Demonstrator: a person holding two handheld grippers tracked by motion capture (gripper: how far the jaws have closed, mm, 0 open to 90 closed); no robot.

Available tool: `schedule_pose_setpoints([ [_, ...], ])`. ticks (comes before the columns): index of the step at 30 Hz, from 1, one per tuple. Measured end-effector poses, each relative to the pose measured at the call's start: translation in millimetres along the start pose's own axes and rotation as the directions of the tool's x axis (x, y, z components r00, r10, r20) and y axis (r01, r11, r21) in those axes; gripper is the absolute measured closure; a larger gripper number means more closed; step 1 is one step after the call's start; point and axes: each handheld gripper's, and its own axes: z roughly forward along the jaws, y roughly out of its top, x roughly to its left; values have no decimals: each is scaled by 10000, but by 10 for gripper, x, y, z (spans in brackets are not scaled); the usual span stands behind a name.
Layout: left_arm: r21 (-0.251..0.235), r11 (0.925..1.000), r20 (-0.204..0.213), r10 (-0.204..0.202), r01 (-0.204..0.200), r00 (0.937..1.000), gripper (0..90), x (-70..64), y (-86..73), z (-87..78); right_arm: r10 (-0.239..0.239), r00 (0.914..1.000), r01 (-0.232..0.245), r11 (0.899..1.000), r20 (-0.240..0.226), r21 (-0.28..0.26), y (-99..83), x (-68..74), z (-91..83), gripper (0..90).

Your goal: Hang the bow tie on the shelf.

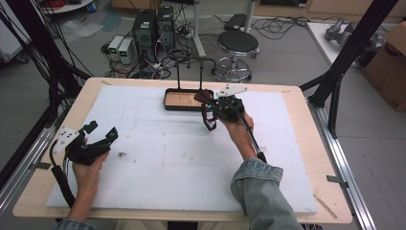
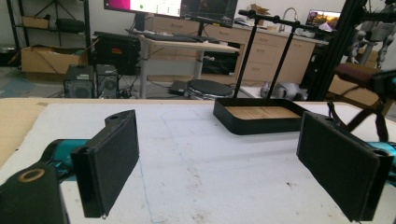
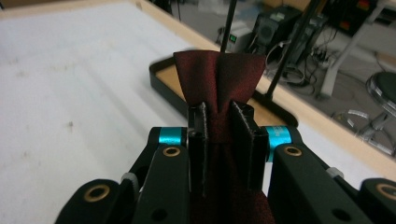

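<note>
Here the right gripper (image 3: pixel 219 135) pinches a bow tie (image 3: pixel 218 77) aloft.

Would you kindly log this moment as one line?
right gripper: shut on bow tie, raised by stand tray | left gripper: open, idle over white mat

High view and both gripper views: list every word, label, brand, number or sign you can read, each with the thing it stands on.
None can be read.
Cardboard box, high view: dark mark, too blurred.
Monitor, left gripper view: screen content too small.
Computer tower, right gripper view: blurred.
Dark red bow tie in the right claw: no print.
</note>
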Motion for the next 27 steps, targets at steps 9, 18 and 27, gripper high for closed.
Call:
schedule_pose_setpoints([
  [9, 0, 10000, 39, -6, 6, 10000, 133, -1, -1, 1, -96, 9980, 153, 9956, 618, -922, 375, -76, -126, 767],
  [18, 49, 10000, 60, 13, -13, 10000, 134, 2, -9, 19, 120, 9939, 18, 9922, 1101, -1243, 555, -272, -136, 766],
  [27, 18, 10000, 51, 47, -47, 10000, 135, 1, -9, 23, -353, 9756, 556, 9945, 2166, -885, 675, -243, -103, 766],
])
